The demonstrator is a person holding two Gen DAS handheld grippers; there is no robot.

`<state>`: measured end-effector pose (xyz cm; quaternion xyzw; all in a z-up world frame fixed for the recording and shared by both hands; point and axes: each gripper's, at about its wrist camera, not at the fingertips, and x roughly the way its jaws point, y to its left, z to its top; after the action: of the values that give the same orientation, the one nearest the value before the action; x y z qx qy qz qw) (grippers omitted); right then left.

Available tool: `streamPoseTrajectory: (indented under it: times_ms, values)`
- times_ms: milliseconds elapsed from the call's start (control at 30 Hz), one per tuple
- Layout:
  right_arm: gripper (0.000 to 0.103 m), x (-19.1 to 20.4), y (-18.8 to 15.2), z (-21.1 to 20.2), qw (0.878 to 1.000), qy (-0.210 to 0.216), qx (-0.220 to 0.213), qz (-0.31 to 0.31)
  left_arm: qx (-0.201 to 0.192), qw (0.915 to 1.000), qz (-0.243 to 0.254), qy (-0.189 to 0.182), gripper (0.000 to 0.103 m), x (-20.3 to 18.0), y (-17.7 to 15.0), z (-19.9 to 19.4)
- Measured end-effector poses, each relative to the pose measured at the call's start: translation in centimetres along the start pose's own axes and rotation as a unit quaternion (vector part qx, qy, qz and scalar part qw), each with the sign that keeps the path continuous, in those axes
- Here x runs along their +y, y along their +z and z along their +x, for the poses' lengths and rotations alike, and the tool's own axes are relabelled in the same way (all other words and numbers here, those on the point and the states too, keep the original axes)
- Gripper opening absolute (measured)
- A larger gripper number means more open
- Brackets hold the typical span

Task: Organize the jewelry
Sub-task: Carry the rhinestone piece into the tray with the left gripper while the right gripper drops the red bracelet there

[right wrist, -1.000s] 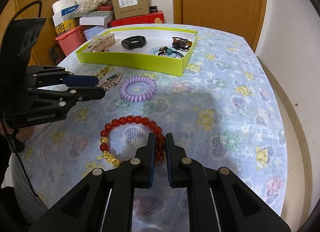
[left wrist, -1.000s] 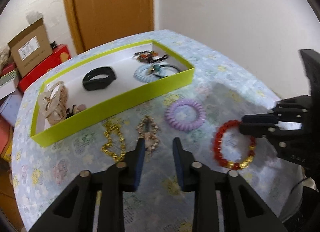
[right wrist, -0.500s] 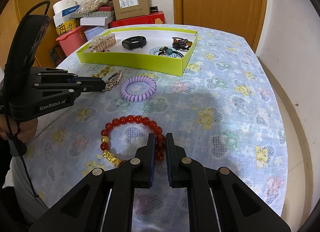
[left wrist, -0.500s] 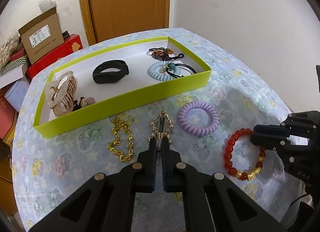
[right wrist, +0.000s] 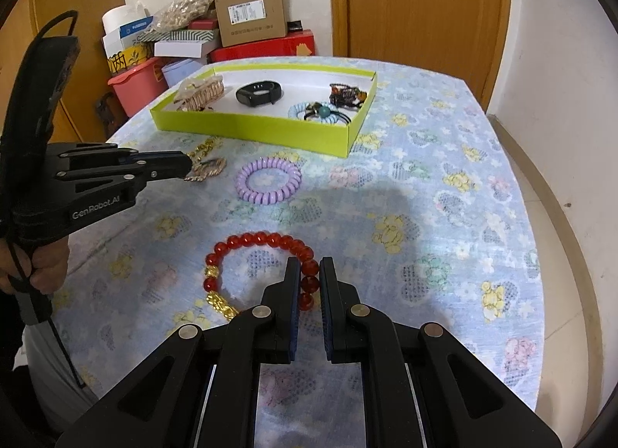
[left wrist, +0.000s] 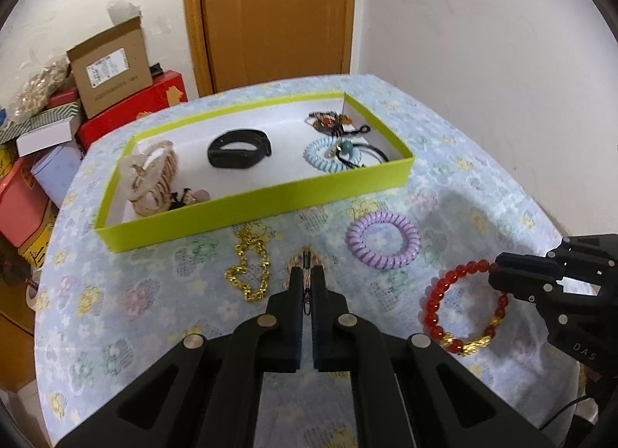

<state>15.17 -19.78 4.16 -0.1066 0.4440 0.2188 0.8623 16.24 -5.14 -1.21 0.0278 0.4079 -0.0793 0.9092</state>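
Note:
My left gripper (left wrist: 307,274) is shut on a rose-gold chain bracelet (left wrist: 305,258), lifted off the cloth; it also shows in the right wrist view (right wrist: 206,169). My right gripper (right wrist: 309,268) is shut on a red bead bracelet (right wrist: 247,243) with gold charms, which lies on the table (left wrist: 444,299). A gold chain (left wrist: 247,270) and a purple coil hair tie (left wrist: 381,241) lie in front of a lime-green tray (left wrist: 262,208). The tray holds a black band (left wrist: 238,148), a blue coil tie (left wrist: 328,154) and other pieces.
The round table has a floral cloth (right wrist: 444,197). Boxes (left wrist: 108,65) are stacked beyond its far left edge, and a wooden door (left wrist: 270,15) and white wall stand behind. The table edge drops off at the right (right wrist: 548,255).
My left gripper closed on the rose-gold bracelet and lifted it up and back toward me. My right gripper stayed shut on the red bead bracelet.

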Motion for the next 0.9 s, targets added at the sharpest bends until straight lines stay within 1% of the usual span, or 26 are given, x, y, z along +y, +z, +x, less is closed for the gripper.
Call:
streamPoseTrajectory:
  times_ms: [233, 567, 900]
  values:
    - [0.009, 0.9, 0.6, -1.8, 1.0, -0.004, -0.021, -0.016, -0.027, 0.9996, -0.009, 0.005, 0.002, 0.0, 0.0, -2.6]
    - [0.009, 2.1, 1.7, -4.0, 0.998, -0.007, -0.048, -0.031, -0.051, 0.9986, -0.015, 0.009, 0.002, 0.3, 0.0, -4.9]
    - [0.009, 2.6, 3.2, -5.3, 0.997, -0.009, -0.068, -0.046, -0.085, 0.996, -0.024, 0.013, 0.002, 0.7, 1.0, -7.6]
